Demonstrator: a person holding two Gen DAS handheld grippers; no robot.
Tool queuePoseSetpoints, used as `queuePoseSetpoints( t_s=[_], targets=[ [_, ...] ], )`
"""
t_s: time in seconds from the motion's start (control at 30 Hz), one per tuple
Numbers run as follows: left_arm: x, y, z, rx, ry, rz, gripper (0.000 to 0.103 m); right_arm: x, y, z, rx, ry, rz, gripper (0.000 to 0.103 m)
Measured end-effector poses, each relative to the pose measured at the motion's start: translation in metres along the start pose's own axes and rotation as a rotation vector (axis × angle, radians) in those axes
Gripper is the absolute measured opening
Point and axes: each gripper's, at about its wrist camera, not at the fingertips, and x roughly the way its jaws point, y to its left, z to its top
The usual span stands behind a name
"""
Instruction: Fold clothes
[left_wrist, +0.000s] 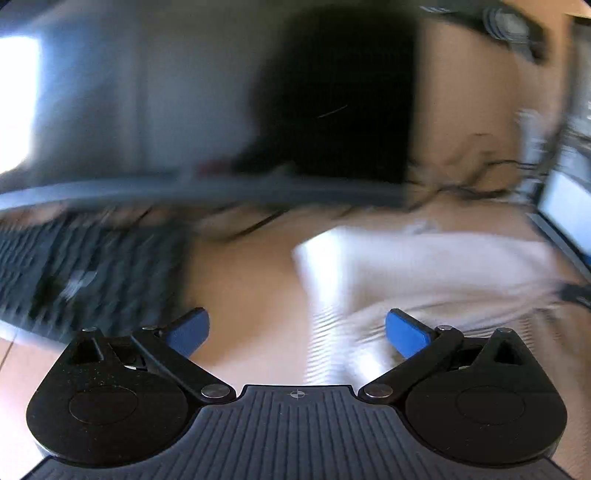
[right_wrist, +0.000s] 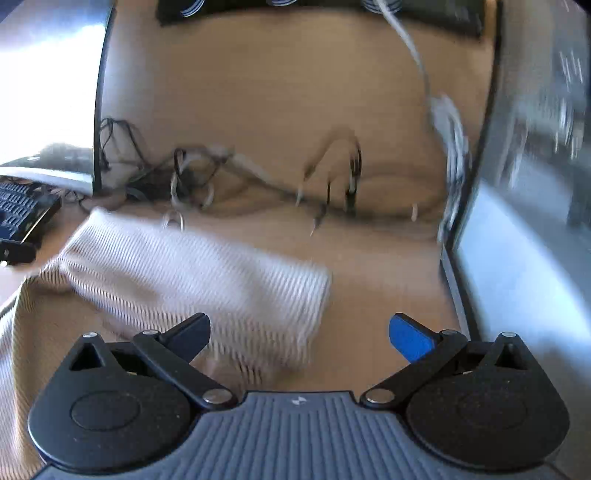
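Note:
A pale ribbed knit garment lies on the wooden table, folded over itself; in the left wrist view the garment is a blurred whitish patch ahead and to the right. My left gripper is open above the bare tabletop, the garment's edge just reaching between its blue pads. Open as well, my right gripper hovers over the garment's near right corner with nothing held. Both views are motion-blurred.
A black keyboard sits left of the garment, below a monitor. Tangled cables lie along the back of the table. A laptop screen stands at the right.

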Motion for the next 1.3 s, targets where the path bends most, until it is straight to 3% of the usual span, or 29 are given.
queuePoseSetpoints(
  t_s=[0.07,0.23,0.37,0.6,1.3],
  targets=[
    [0.020,0.014,-0.006,-0.028,0.073,-0.019,0.103,0.012,-0.010,-0.004,0.069,0.040,0.071,0.103],
    [0.036,0.002,-0.005,0.064,-0.013,0.018,0.103,0.035,-0.001,0.003,-0.009,0.019,0.112,0.103],
    [0.047,0.005,-0.005,0.103,-0.049,-0.019,0.103,0.055,-0.005,0.009,-0.028,0.012,0.163,0.103],
    [0.049,0.005,-0.005,0.133,-0.048,-0.051,0.103,0.053,0.000,0.004,-0.011,-0.003,0.143,0.103],
    [0.046,0.006,-0.006,0.137,-0.047,-0.051,0.103,0.053,-0.002,0.004,-0.011,-0.004,0.144,0.103]
  ],
)
